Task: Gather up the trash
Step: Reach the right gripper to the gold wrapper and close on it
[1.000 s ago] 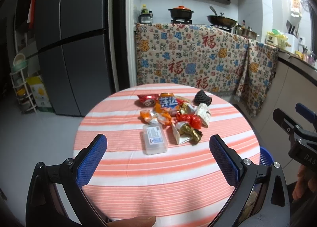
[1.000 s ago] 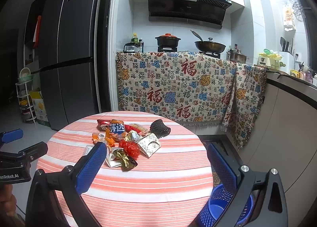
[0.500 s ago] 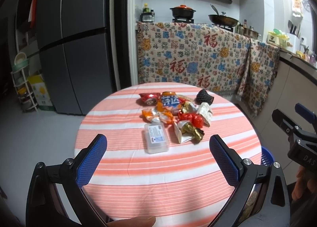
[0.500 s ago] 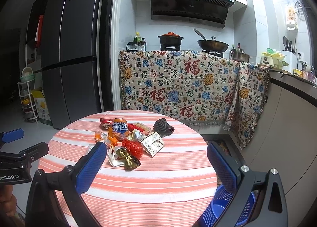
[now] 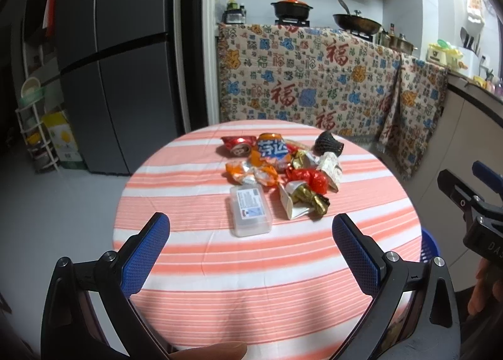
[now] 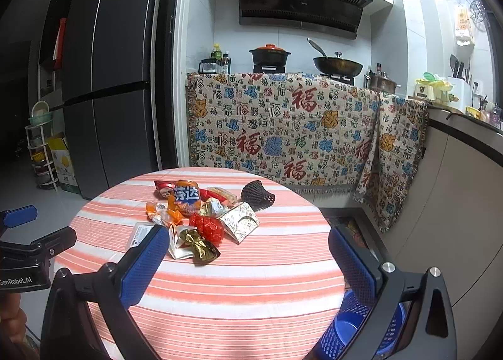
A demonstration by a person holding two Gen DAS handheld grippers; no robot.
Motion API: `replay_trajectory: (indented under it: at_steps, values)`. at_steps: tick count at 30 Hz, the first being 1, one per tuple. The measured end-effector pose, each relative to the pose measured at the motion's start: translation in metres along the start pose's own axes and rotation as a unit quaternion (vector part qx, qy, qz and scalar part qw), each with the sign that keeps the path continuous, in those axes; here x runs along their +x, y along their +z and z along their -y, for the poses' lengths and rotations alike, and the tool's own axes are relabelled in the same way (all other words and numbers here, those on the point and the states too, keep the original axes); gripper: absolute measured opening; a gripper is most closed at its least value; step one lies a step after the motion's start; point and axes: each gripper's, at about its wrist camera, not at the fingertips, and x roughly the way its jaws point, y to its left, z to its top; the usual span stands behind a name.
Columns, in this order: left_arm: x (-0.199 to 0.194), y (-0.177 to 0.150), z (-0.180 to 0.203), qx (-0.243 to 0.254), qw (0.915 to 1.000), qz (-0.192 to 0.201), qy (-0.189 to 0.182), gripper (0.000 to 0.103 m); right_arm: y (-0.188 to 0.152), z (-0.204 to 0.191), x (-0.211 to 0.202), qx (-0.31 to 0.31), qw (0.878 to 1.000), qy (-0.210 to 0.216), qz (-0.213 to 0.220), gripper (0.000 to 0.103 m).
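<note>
A heap of trash lies at the far side of the round striped table [image 5: 251, 281]: a crushed orange can [image 5: 272, 152], a red can [image 5: 236, 145], orange wrappers [image 5: 251, 172], red crumpled foil [image 5: 309, 179], a gold wrapper [image 5: 309, 199], a black foam net [image 5: 328, 143] and a clear plastic box [image 5: 250, 210]. My left gripper [image 5: 251, 245] hovers open over the near half of the table, just short of the box. My right gripper [image 6: 245, 262] is open too, to the right, with the gold wrapper [image 6: 199, 245] ahead of its left finger.
A blue mesh basket [image 6: 352, 328] stands on the floor at the table's right edge. Behind the table hangs a patterned cloth [image 6: 283, 130] over the stove counter. A dark fridge [image 5: 116, 61] stands at left, a cabinet [image 6: 456, 202] at right.
Both grippers have risen and drawn slightly closer to the trash heap; the table looks a little nearer. Nothing on the table has moved.
</note>
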Motion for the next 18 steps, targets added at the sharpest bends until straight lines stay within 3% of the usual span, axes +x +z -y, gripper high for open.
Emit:
replay_trajectory:
  at_steps: [9, 18]
  values:
    - [0.036, -0.017, -0.015, -0.007, 0.9993, -0.033, 0.014, 0.103, -0.017, -0.003, 0.023, -0.009, 1.000, 0.013, -0.025, 0.103]
    - [0.079, -0.031, -0.020, -0.010, 0.9981, -0.061, 0.004, 0.103, -0.044, -0.011, 0.073, -0.008, 0.994, 0.079, -0.080, 0.103]
